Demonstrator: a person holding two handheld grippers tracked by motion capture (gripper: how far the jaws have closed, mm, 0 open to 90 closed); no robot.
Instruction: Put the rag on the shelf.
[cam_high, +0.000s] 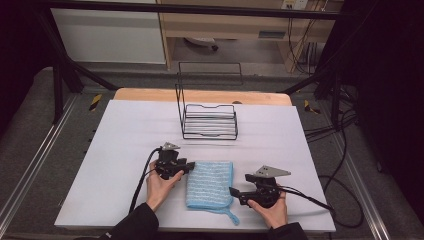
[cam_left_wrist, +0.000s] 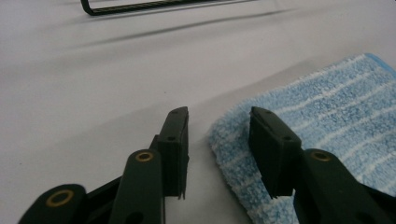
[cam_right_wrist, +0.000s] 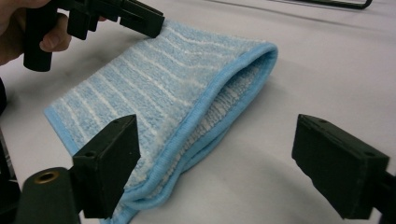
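While flanked by both grippers:
towel (cam_high: 210, 183): long axis laid near-to-far
left gripper (cam_high: 186, 167): narrowly parted at far-left corner, touching
right gripper (cam_high: 234, 193): spread wide beside right edge

Both forearms are reaching in low over the table. The left gripper (cam_high: 186, 165) is pointing right, jaws parted. The right gripper (cam_high: 233, 192) is pointing left, jaws spread wide.
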